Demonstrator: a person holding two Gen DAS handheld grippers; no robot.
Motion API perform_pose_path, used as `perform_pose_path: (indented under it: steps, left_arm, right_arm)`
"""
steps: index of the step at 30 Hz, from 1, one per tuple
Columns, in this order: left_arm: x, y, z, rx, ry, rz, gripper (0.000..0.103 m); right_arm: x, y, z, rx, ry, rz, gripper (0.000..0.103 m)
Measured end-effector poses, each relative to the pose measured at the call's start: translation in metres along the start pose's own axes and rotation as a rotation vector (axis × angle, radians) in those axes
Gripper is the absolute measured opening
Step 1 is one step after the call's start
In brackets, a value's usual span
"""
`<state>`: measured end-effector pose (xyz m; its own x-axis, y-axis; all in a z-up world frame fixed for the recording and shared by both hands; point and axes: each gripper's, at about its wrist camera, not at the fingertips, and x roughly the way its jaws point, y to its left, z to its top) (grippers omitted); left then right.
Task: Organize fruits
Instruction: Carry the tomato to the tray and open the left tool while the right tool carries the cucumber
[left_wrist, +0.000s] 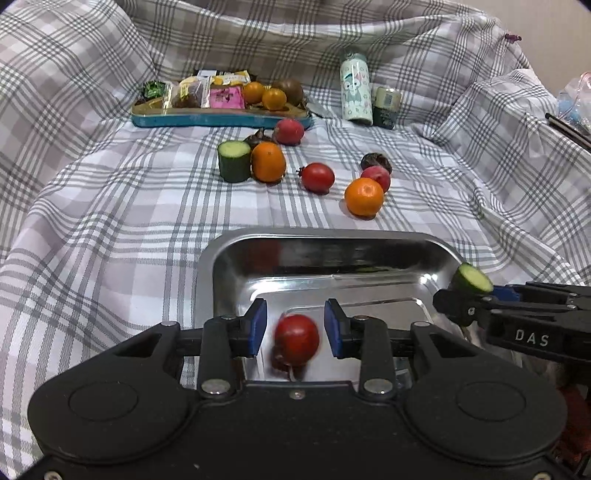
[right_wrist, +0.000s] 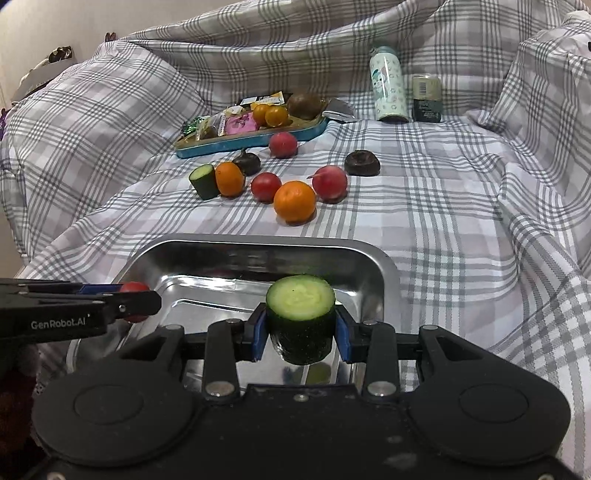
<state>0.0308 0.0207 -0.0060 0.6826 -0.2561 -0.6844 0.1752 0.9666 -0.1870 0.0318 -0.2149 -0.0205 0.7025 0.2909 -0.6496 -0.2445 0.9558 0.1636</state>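
Observation:
A steel tray (left_wrist: 236, 254) (right_wrist: 384, 269) sits on the checked cloth in front of both grippers. My left gripper (left_wrist: 295, 326) is open over the tray; a blurred red tomato (left_wrist: 296, 339) is between its pads, clear of both. My right gripper (right_wrist: 301, 332) is shut on a cucumber chunk (right_wrist: 301, 317), held above the tray; the chunk also shows in the left wrist view (left_wrist: 472, 278). Beyond the tray lie another cucumber chunk (left_wrist: 233, 161), two oranges (left_wrist: 268, 161) (left_wrist: 364, 196), a red tomato (left_wrist: 317, 177), two radishes (left_wrist: 376, 178) (left_wrist: 289, 131) and dark fruits (left_wrist: 376, 161).
A blue tray (left_wrist: 221, 119) at the back holds snack packets, small oranges and a kiwi. A patterned bottle (left_wrist: 355, 92) and a small can (left_wrist: 386, 107) stand to its right. Raised folds of cloth ring the area.

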Motion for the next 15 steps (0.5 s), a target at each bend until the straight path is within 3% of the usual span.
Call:
perform_pose_path:
  steps: [15]
  left_arm:
    - [-0.0014,-0.0003,0.0014,-0.005,-0.016,-0.010,0.043]
  right_arm:
    - [-0.0006,0.0008,0.0003,0.009,-0.012,0.005,0.040]
